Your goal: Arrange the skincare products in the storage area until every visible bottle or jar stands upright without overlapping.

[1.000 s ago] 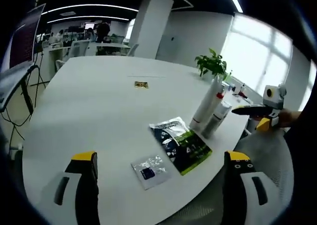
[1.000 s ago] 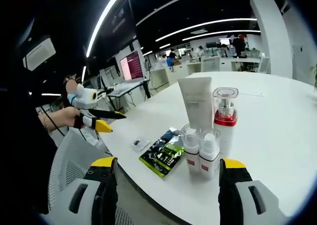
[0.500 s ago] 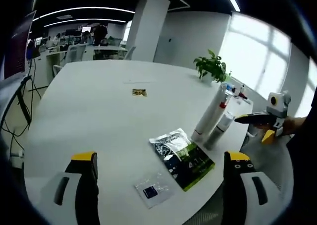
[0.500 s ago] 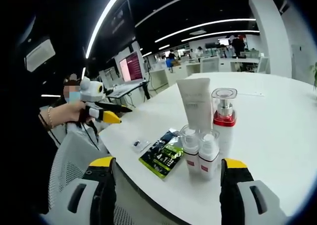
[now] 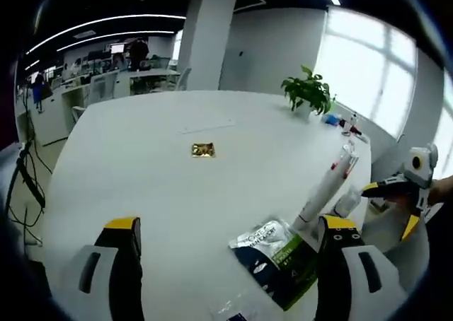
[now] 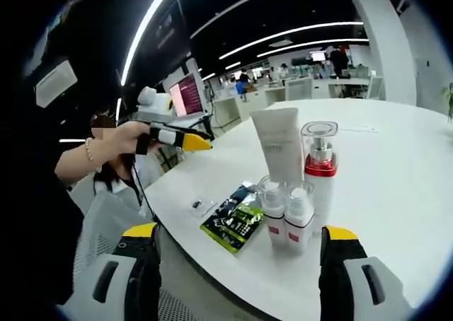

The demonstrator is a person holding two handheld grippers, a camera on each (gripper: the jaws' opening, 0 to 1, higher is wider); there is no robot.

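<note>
A white tube (image 6: 278, 148), a clear-capped pump bottle with a red collar (image 6: 320, 174) and two small red-labelled bottles (image 6: 271, 212) (image 6: 299, 216) stand upright in a tight cluster near the table's edge. A green-and-black sachet (image 6: 232, 223) and a small silver sachet (image 6: 200, 205) lie flat beside them. My right gripper (image 6: 241, 268) is open, short of the edge, facing the cluster. A hand holds my left gripper (image 6: 177, 137) up over the table's left side. In the left gripper view, the left gripper (image 5: 230, 268) is open above the green sachet (image 5: 277, 261), with the tube (image 5: 320, 195) to the right.
A small gold packet (image 5: 203, 150) lies mid-table and a potted plant (image 5: 308, 92) stands at the far edge, on the white table (image 5: 141, 158). The right gripper (image 5: 396, 188) comes in from the right. A mesh chair back (image 6: 99, 222) sits by the table's edge. Desks and monitors are behind.
My left gripper has risen and moved forward over the table, so the sachets slid toward the bottom of its view. The right gripper stayed nearly still. The products have not moved.
</note>
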